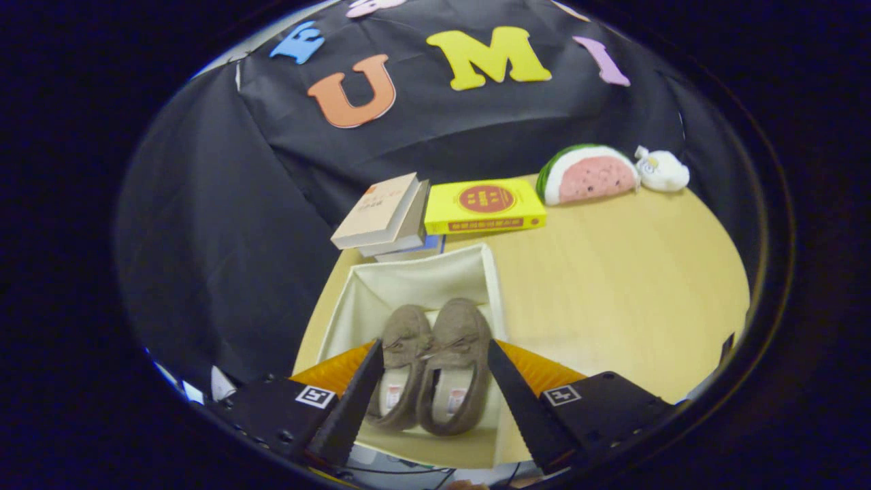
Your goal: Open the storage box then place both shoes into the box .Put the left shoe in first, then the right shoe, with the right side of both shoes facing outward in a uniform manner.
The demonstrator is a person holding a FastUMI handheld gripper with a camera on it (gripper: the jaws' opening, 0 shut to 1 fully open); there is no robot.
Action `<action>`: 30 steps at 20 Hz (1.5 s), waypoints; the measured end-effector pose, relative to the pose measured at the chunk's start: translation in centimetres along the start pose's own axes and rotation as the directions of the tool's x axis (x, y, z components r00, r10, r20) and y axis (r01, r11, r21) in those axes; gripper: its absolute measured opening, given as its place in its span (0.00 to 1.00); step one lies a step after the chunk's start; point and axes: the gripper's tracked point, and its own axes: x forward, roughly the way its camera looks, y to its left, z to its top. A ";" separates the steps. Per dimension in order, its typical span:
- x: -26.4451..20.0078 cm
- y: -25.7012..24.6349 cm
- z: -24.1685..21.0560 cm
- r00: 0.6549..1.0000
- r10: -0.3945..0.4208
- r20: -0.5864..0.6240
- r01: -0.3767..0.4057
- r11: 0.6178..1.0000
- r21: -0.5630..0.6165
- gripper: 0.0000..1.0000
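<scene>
A cream fabric storage box stands open on the wooden table, just ahead of my fingers. Two brown suede slip-on shoes lie inside it side by side, toes pointing away from me: one shoe on the left, the other shoe on the right and slightly over it. My gripper hovers above the box's near end, open, its two black fingers spread wider than the pair of shoes. Nothing is held between them. The orange fold behind the fingers hides the box's near corners.
Beyond the box lies a stack of books and a yellow book. A watermelon-slice plush and a small white plush sit at the table's far right corner. Bare wood stretches right of the box.
</scene>
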 end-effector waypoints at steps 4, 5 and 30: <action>-3.5 -2.9 4.0 0.971 -0.083 0.224 0.090 0.996 -0.020 0.96; -4.5 -3.7 4.9 0.957 -0.094 0.273 0.102 0.995 -0.013 0.96; -20.9 -14.7 2.2 0.716 -0.130 0.686 0.202 0.979 -0.025 0.96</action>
